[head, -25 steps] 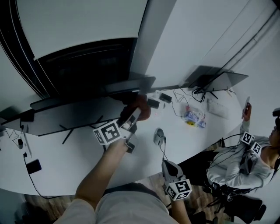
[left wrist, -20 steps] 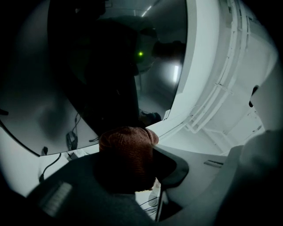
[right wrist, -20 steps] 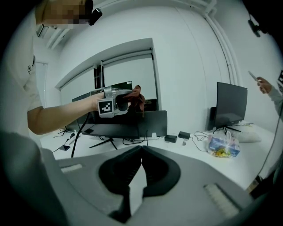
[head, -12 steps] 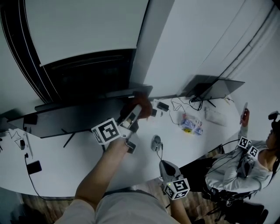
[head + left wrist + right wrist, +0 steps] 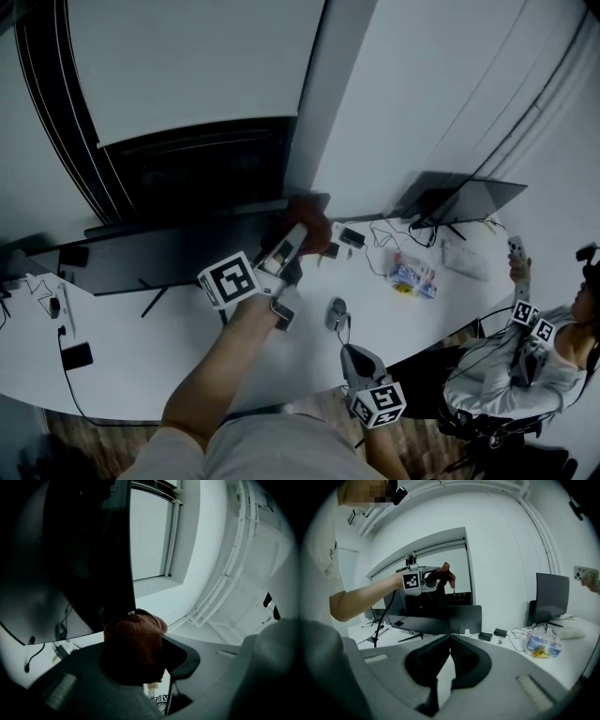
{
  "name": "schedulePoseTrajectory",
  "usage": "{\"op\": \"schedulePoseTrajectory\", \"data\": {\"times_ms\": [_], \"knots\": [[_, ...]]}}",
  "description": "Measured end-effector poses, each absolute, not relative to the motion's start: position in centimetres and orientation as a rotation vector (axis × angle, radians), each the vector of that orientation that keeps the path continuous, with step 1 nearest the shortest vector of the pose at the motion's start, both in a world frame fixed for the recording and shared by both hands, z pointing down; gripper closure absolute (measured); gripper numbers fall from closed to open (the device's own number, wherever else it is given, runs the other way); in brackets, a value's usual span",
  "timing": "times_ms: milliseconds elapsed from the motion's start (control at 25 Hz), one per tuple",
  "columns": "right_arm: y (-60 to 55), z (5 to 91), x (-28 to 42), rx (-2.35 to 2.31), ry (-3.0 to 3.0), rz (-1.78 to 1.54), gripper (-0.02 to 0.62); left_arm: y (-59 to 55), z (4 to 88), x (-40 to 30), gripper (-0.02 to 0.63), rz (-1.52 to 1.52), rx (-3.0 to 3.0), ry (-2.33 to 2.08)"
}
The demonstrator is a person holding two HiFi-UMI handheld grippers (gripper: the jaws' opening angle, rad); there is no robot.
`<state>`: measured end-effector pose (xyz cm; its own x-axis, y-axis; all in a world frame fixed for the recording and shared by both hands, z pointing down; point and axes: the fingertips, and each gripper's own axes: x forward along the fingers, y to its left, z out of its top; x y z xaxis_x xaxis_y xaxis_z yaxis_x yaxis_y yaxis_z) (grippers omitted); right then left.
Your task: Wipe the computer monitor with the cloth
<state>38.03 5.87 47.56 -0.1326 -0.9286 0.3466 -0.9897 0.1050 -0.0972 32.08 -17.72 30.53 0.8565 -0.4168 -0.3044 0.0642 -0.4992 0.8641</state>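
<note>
A wide dark monitor stands on the white desk. My left gripper is shut on a rust-brown cloth and holds it against the monitor's upper right corner. In the left gripper view the cloth bulges out between the jaws of the left gripper, beside the monitor's black edge. My right gripper hangs low near my body, off the desk's front edge. It is shut and holds nothing. The right gripper view has its closed tips facing the monitor and the raised cloth.
A second monitor stands at the back right, with cables, small adapters and a colourful packet near it. A mouse lies near the desk's front. A black device sits at the left. Another person sits at the right.
The left gripper and cloth stay at the monitor's upper right corner, shifted only slightly upward. The right gripper has barely moved. The seated person's raised hand has shifted.
</note>
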Motion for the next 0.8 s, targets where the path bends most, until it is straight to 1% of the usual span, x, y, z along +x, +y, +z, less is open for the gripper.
{"op": "schedulePoseTrajectory", "data": {"times_ms": [400,800], "knots": [[5.4,47.3,37.5,1.900,-2.219,0.433,0.592,-16.7,26.9,30.7,0.515,-0.733,1.920,-0.175],[4.3,47.5,36.2,1.852,-2.256,0.434,0.592,-18.5,28.5,27.5,0.515,-0.777,1.906,-0.268]]}}
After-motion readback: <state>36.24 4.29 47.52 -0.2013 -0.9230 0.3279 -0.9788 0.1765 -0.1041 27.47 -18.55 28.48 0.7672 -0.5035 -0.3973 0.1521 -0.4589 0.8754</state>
